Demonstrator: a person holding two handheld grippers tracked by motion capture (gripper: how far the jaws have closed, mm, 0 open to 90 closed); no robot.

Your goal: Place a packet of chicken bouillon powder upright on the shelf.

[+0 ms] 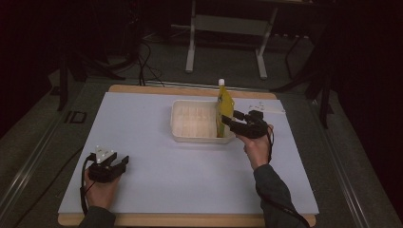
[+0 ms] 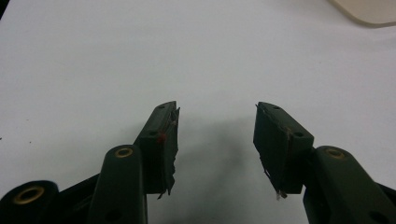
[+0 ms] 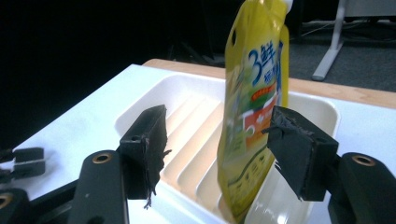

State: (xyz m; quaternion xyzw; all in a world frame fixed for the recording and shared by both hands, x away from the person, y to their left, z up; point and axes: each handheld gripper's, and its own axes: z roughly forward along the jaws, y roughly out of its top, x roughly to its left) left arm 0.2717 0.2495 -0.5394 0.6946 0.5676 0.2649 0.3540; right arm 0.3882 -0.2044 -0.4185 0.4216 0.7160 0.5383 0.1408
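So the yellow pouch [image 3: 254,112] is a glossy soft plastic thing with a white cap on top, blue lettering, and an orange and white patch lower down. It stands upright at the right end of the white tray [image 1: 183,135], just right of centre in the high view, with its bottom edge down inside the tray. The tray is shallow, smooth plastic, a rounded rectangle with ridges running along its floor.

The right gripper [image 3: 217,140] sits in the lower half of its own view with its jaws apart, one on each side of the pouch. The right one looks very close to the pouch, but I can't tell if it touches. The pads are black and frayed along the edges.

The left gripper [image 2: 217,140] is at the lower left of the high view, well apart from the tray, jaws spread wide over the bare white mat [image 1: 142,118]. That mat is flat and matte, lying on a wooden table [image 1: 190,90] whose edge shows along the top.
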